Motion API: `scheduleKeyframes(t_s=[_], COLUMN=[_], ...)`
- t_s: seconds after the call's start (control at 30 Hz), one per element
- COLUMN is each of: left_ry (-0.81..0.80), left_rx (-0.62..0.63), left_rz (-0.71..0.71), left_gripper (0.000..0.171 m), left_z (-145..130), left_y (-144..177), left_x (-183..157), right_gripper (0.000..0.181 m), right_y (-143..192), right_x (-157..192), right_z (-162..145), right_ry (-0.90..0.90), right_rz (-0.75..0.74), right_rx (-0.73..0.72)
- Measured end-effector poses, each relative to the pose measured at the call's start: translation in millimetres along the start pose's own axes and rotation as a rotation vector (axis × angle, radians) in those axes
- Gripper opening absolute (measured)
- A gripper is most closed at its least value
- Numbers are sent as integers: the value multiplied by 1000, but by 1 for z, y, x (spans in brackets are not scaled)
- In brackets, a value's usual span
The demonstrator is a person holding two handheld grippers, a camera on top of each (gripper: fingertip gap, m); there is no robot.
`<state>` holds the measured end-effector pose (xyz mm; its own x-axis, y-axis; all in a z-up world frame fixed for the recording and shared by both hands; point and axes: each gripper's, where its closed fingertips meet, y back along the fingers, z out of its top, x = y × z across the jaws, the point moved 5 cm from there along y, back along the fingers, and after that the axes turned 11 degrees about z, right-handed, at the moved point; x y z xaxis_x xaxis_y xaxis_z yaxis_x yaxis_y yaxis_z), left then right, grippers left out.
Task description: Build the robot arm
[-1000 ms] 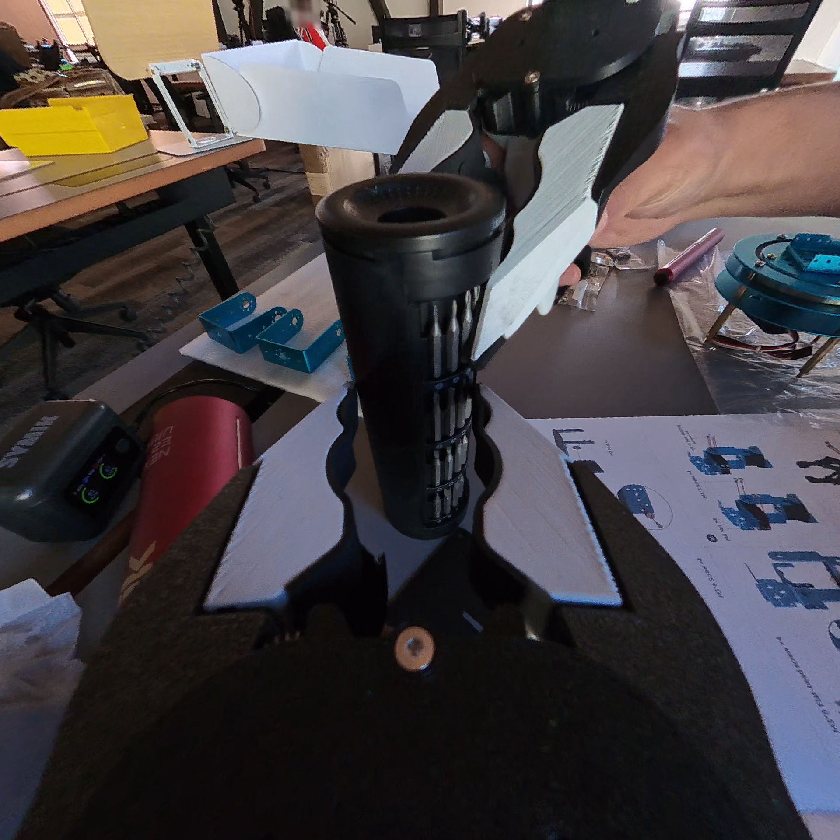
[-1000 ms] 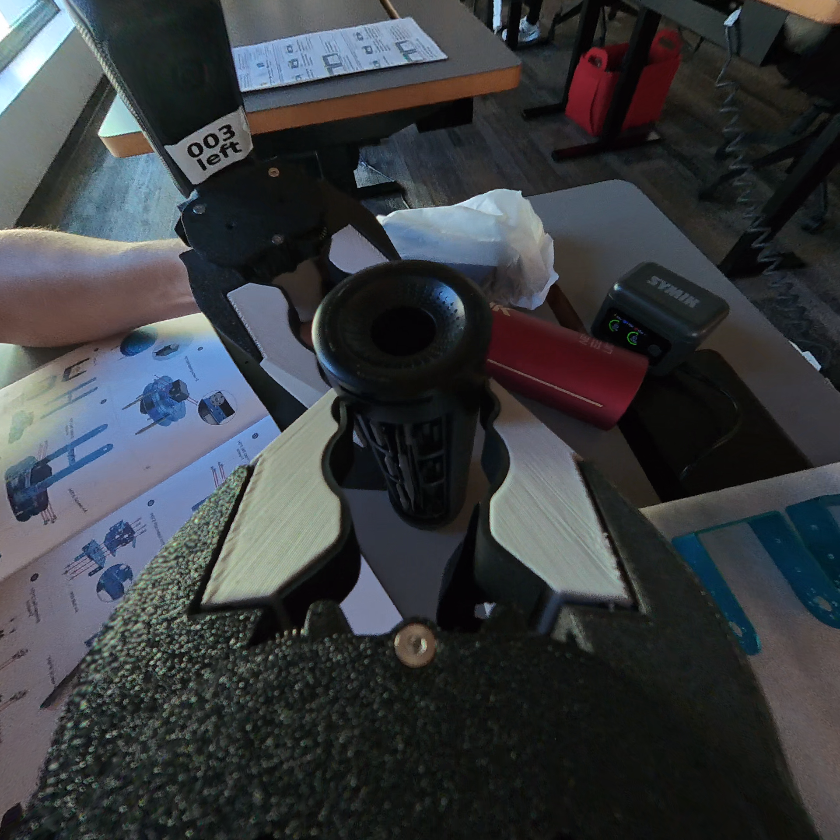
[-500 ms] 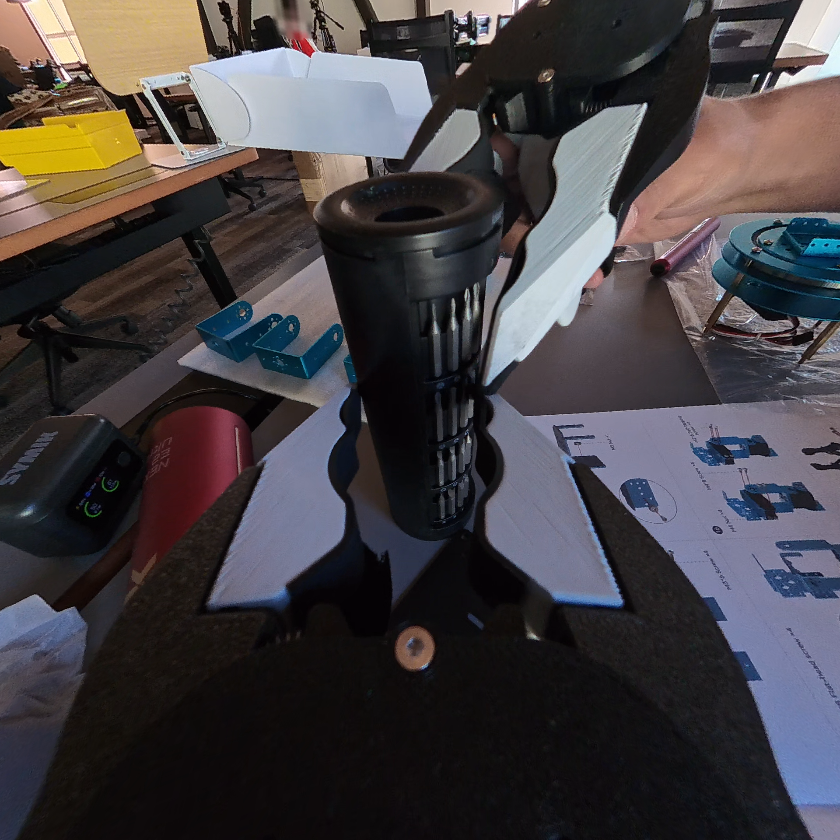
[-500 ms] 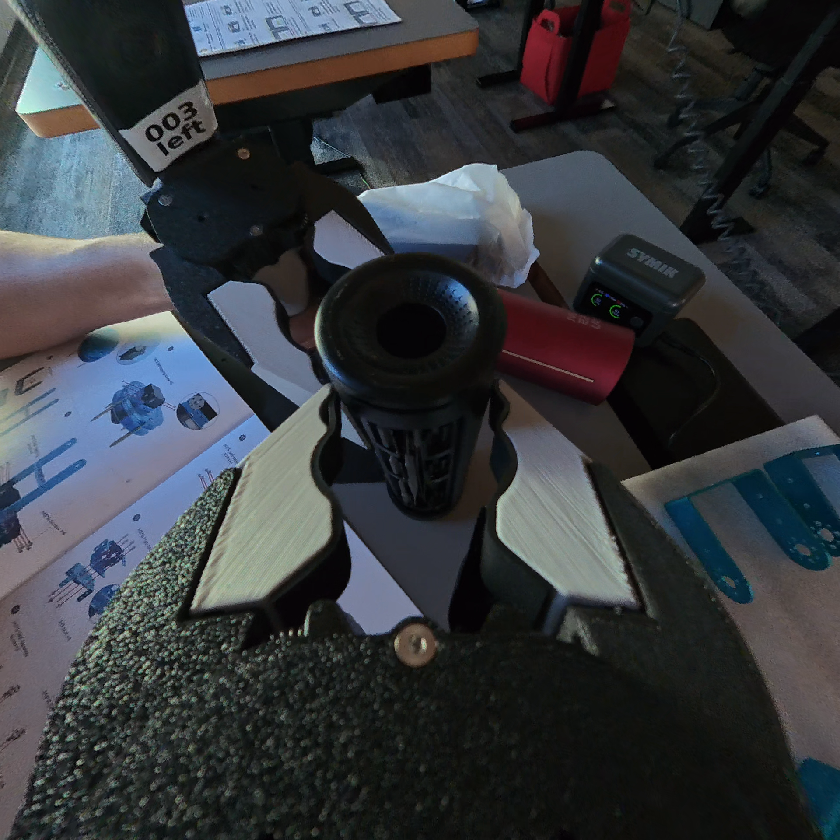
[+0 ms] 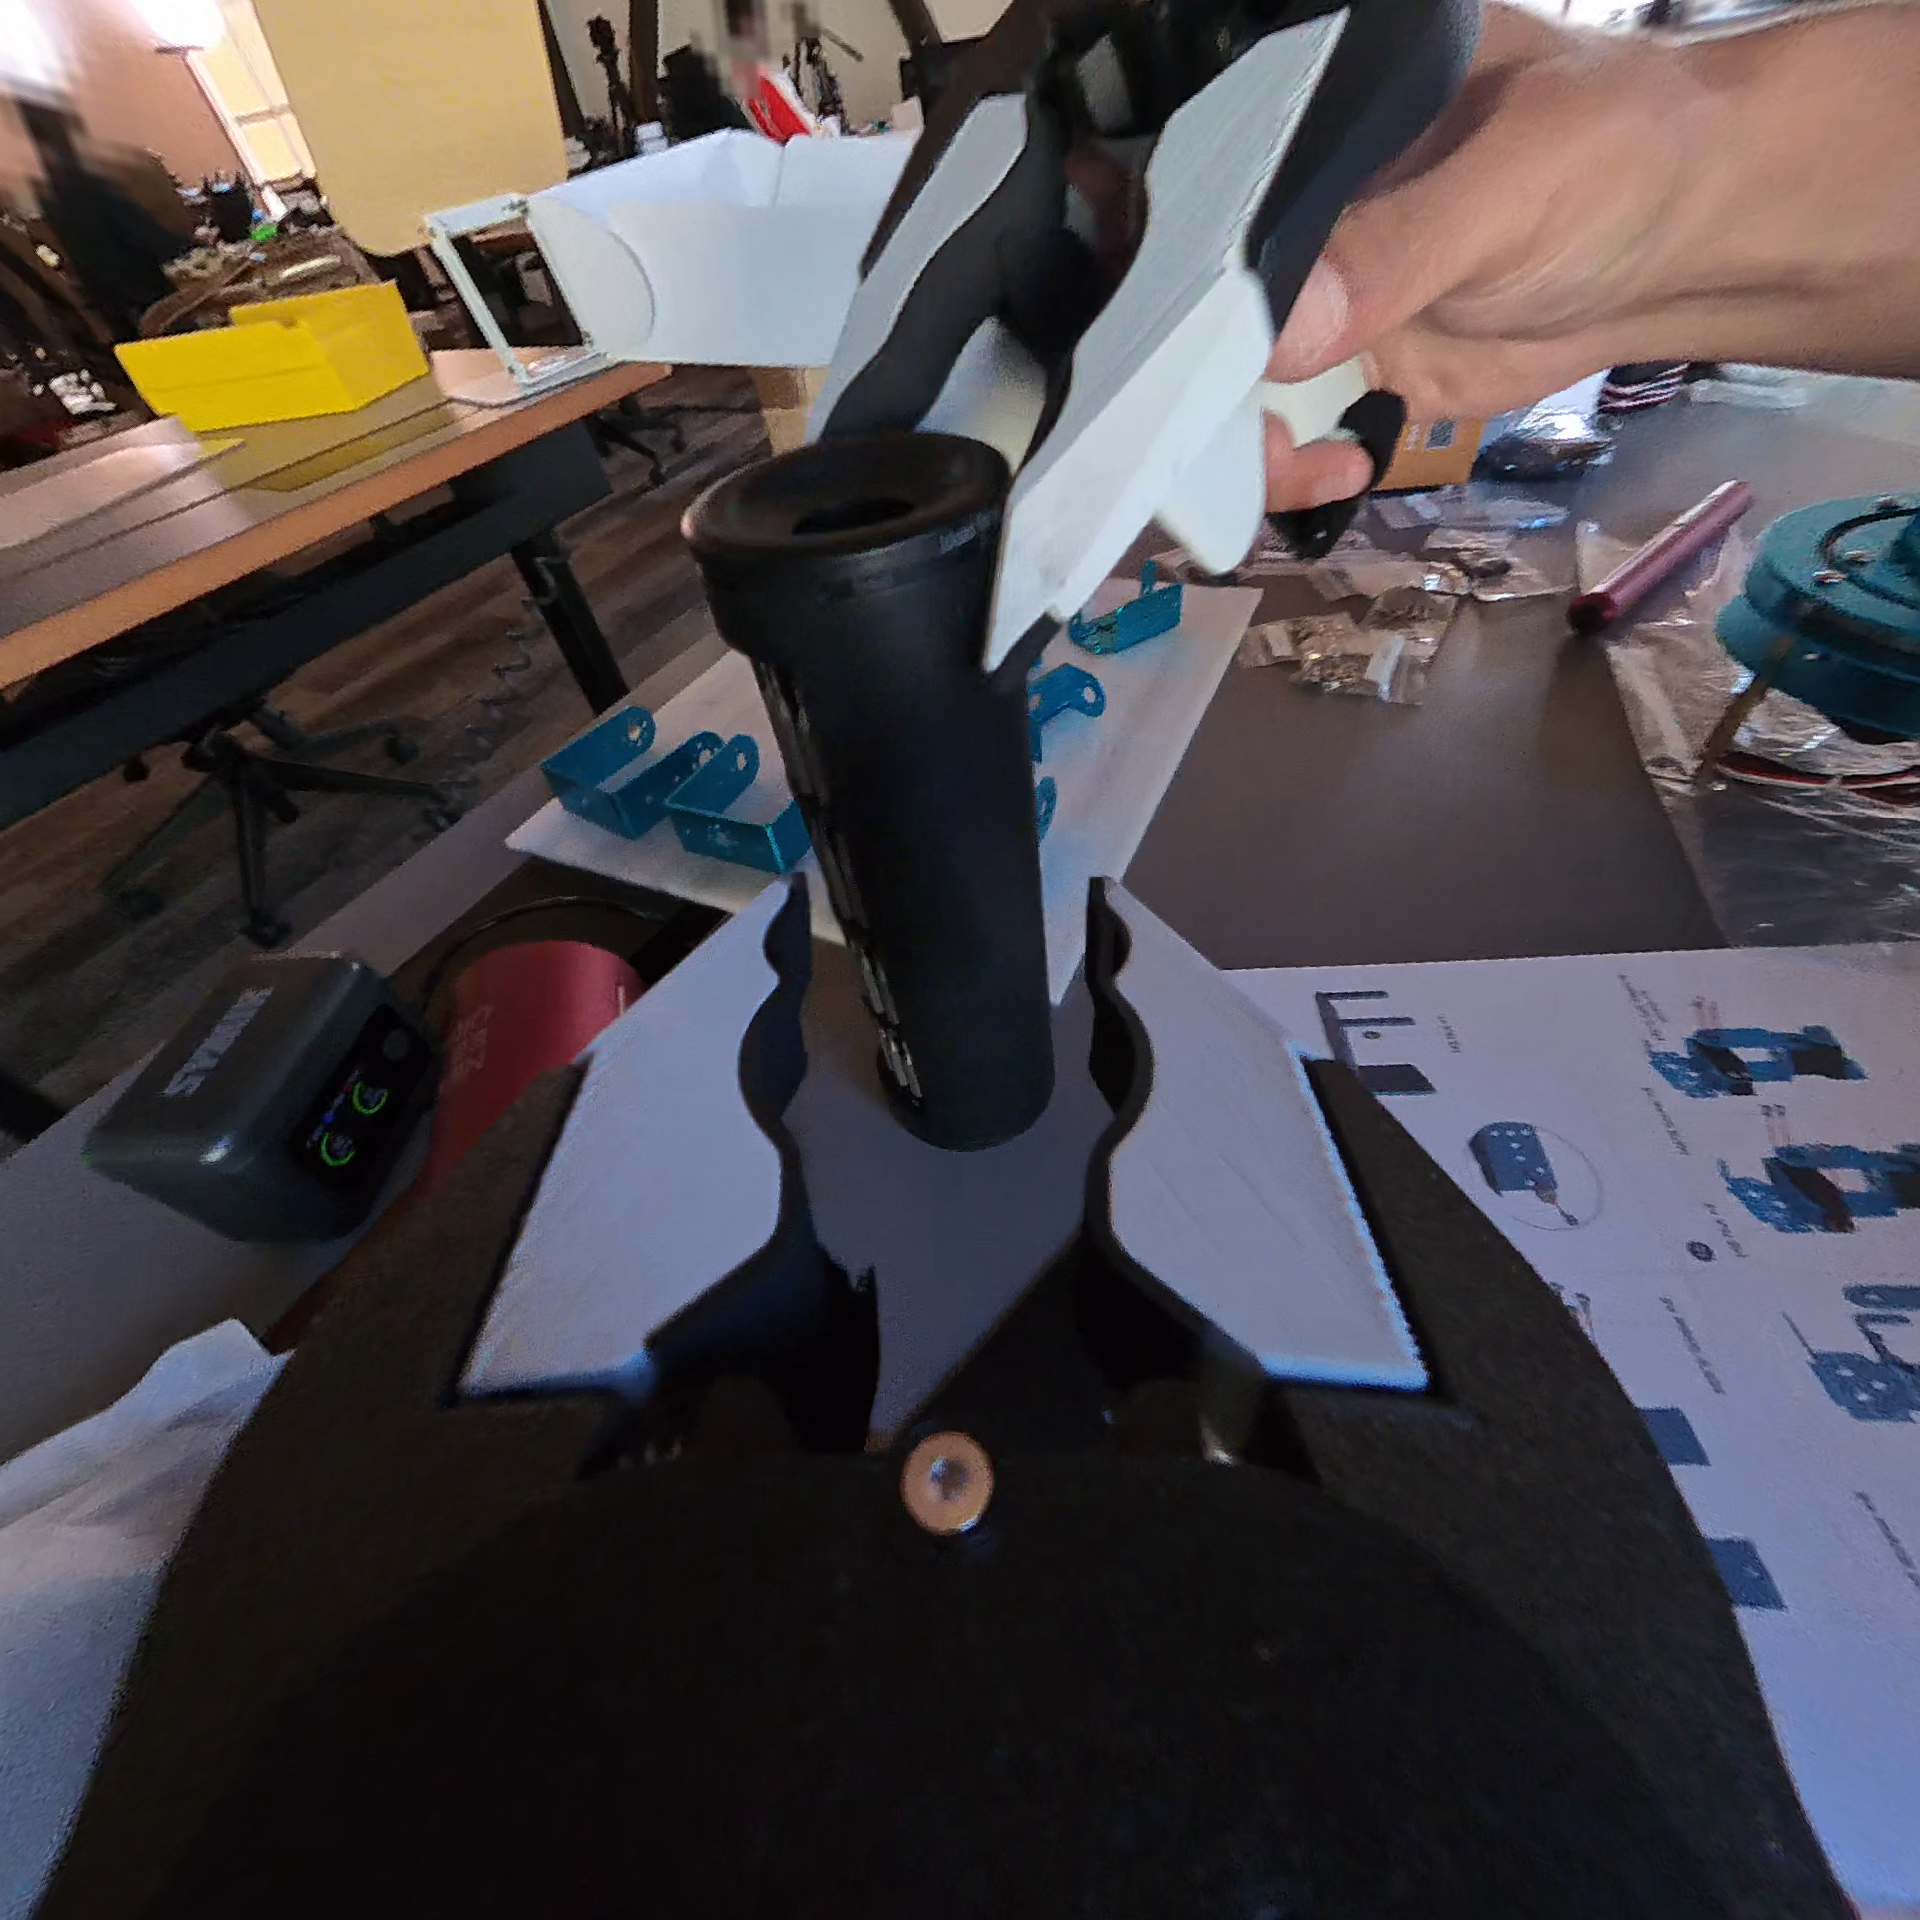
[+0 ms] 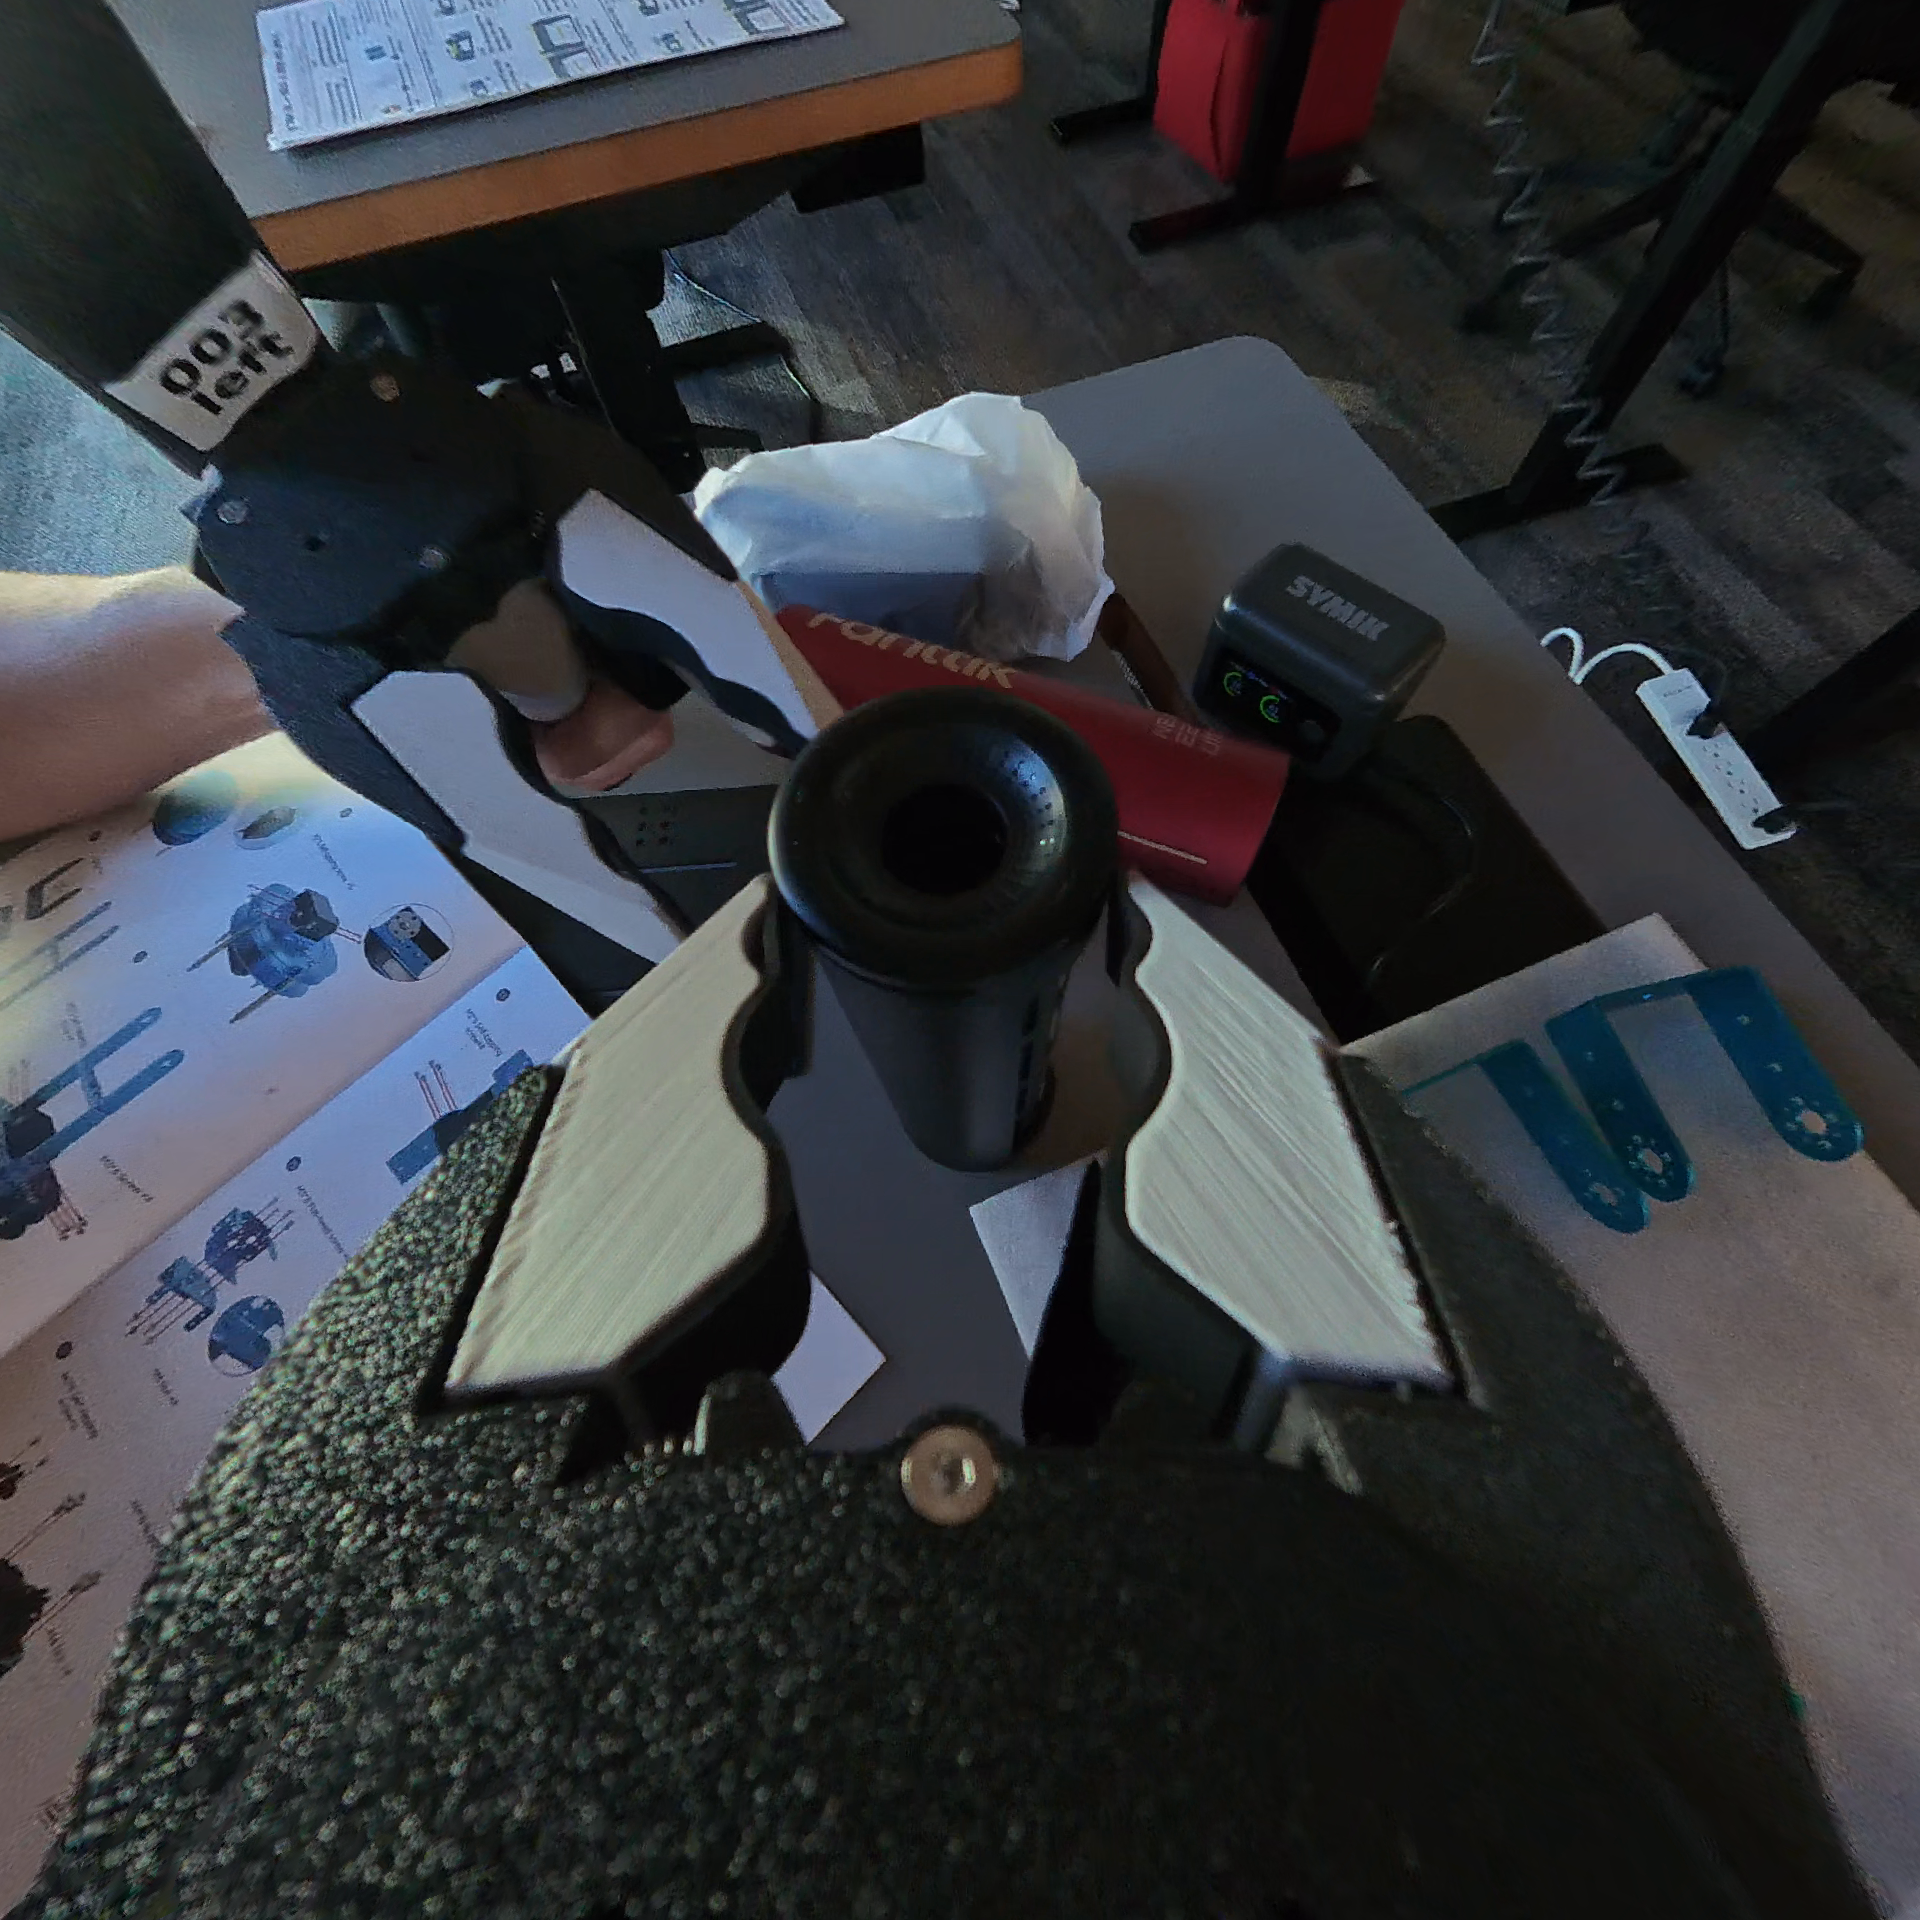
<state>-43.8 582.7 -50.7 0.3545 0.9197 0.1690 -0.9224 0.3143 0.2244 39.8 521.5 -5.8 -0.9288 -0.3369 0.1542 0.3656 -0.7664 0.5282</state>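
A black cylindrical bit holder, with rows of metal bits down its side, is held tilted above the dark table. My right gripper is shut on the holder just under its wide hollow cap. In the left wrist view the right gripper comes down from the top, held by a hand. My left gripper is open; its jaws stand either side of the holder's lower end with a gap on both sides. The right wrist view shows the left gripper open and apart from the holder.
On the table lie a red cylinder, a grey device with a lit display, crumpled white paper, blue metal brackets on a white sheet, a printed instruction sheet, small parts bags and a teal round assembly. Spacing between my two grippers at the tips: around 5 centimetres.
My left gripper has opened and let go of the bit holder. The right gripper now carries it alone; it has tilted and turned, and the left gripper has drawn back.
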Motion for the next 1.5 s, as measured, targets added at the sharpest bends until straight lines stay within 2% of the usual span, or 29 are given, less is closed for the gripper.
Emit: scheduleKeyframes(t_s=[0.1,0.2,0.4,0.53,0.67,0.73,0.8,0.9,0.93,0.97,1.03,1.1,1.27,1.33,1.43,1.5], left_ry=[44,57,34,24,29,35,29,17,14,1,-26,21,47,48,64,54], left_rx=[44,70,60,76,80,46,28,18,15,11,6,25,18,-17,-25,-9], left_rz=[-2,-25,119,84,-1,-10,-22,14,26,43,98,93,105,53,-31,5], left_gripper=[62,63,55,73,63,48,49,50,50,50,59,61,55,56,67,67], left_z=[-10,-17,-16,-17,-19,-15,-11,-6,-5,-4,-3,-5,-6,1,9,6], left_y=[-10,-21,-31,-27,-15,-12,-11,-15,-17,-18,-19,-20,-18,-16,-17,-26], left_x=[1,-7,0,5,4,2,-3,-7,-8,-8,-1,6,8,-1,-17,-21], right_gripper=[59,59,59,58,50,61,67,63,66,60,65,66,65,59,72,75], right_y=[0,-1,-2,1,13,18,17,14,15,17,21,24,29,32,32,24], right_x=[-3,-4,-1,16,27,18,10,9,8,7,11,12,16,15,7,7], right_z=[0,0,1,1,2,10,13,8,6,3,-1,-3,-8,-10,-4,-5], right_ry=[-23,-14,-67,-106,-113,-63,-83,-205,-226,-238,-258,-261,-296,-268,-156,-94], right_rz=[20,43,-2,-71,16,22,50,125,107,94,99,88,100,83,22,28], right_rx=[-10,-19,4,72,96,33,2,21,7,8,-10,-22,-11,-1,-57,-29])
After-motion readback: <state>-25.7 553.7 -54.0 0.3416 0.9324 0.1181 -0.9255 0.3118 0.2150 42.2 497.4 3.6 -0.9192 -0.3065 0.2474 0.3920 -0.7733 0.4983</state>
